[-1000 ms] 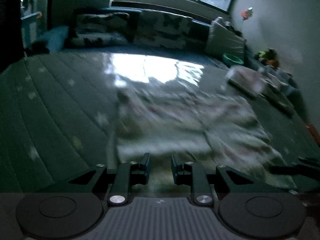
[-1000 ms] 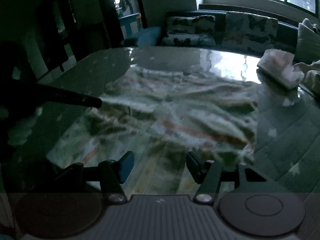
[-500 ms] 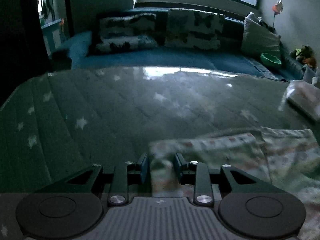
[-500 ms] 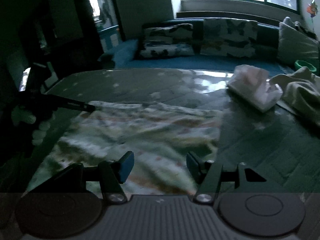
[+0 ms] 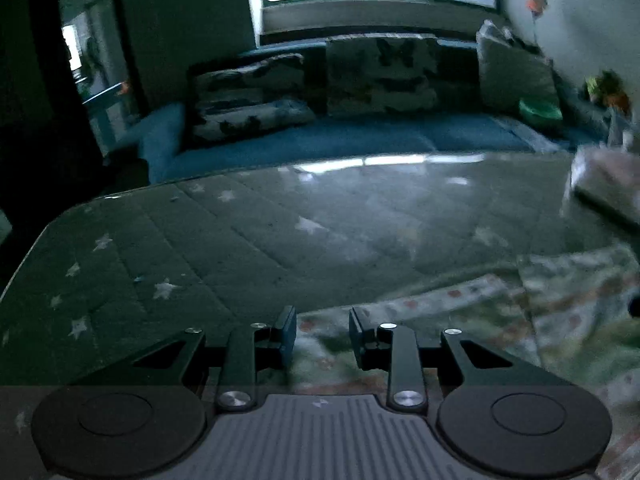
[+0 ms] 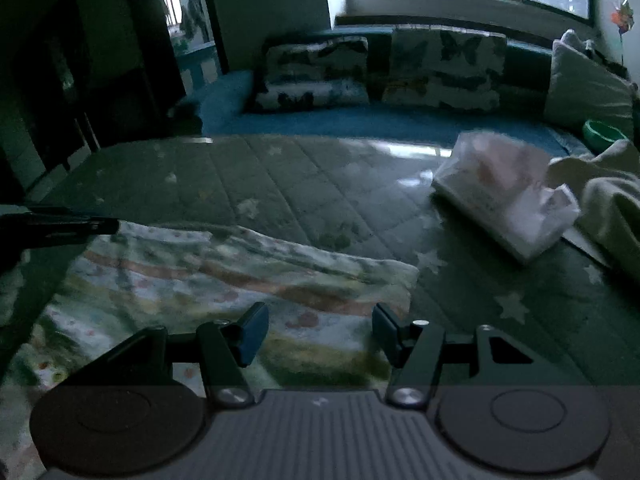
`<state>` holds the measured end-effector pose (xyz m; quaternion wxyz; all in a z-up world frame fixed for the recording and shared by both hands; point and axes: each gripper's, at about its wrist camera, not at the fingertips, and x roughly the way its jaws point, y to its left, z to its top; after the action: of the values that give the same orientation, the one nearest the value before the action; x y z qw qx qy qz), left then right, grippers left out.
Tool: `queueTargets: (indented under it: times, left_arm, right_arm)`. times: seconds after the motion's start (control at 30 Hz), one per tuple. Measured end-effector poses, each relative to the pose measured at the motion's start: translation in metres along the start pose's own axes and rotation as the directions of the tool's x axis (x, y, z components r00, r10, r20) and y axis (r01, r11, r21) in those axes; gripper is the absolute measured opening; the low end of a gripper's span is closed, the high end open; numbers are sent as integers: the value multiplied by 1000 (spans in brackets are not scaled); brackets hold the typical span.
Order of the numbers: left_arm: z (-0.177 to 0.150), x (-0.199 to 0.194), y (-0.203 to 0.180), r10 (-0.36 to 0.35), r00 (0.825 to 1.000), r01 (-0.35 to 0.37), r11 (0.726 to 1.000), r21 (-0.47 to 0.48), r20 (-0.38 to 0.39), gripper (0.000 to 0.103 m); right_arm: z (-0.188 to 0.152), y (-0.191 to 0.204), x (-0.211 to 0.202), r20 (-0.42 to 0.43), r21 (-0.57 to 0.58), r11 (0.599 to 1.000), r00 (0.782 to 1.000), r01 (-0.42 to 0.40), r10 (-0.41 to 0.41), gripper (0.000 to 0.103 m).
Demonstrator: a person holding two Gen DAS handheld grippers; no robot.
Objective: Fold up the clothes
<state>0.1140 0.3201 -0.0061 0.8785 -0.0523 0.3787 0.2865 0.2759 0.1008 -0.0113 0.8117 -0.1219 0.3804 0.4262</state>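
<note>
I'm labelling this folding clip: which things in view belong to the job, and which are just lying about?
Belong to the job:
- patterned garment spread on the star-print mat
- left gripper, right gripper, both over it, fingers apart

Lying about:
- folded pale bundle
- cream cloth heap
- butterfly cushions
- green bowl

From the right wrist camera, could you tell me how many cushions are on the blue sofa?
3: a butterfly-print cushion at the left, a second beside it at the middle, and a plain pale one at the right end. More may be hidden beyond the frame.
</note>
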Motion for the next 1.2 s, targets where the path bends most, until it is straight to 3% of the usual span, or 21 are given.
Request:
queueTargets:
  times: [0.2,0.47,0.77,0.93,1.03,1.2]
  left_arm:
    - [2,1,-1,4,1000,-4,1000,25,-6,33]
    - [-22,-52,-17,-121,993,119,987,110,10,37]
    - [-93,-135,-50,-268,963,259,924,280,-7,44]
    - [-129,-152,-61,-241,970,237,906,350,-33,44]
    - [-137,-168,-60,-230,973,220,912,345,-12,47]
    - [-140,-194,-55,-289,956,291,923,251,-43,49]
  right_arm:
    - [3,-7,3,-1,-3,999,999,34,-34,59]
    - [-31,42,-58,-28,-163,982,996,-91,87,61]
    - [-99,99,-106,-93,-302,940,986,-160,138,64]
    - [-130,102,-121,-106,-303,944,989,-130,103,66]
    - [-135,103,-138,-77,-314,945,995,-88,67,66]
    - [-140,103,-159,-45,-329,942,998,-61,49,68]
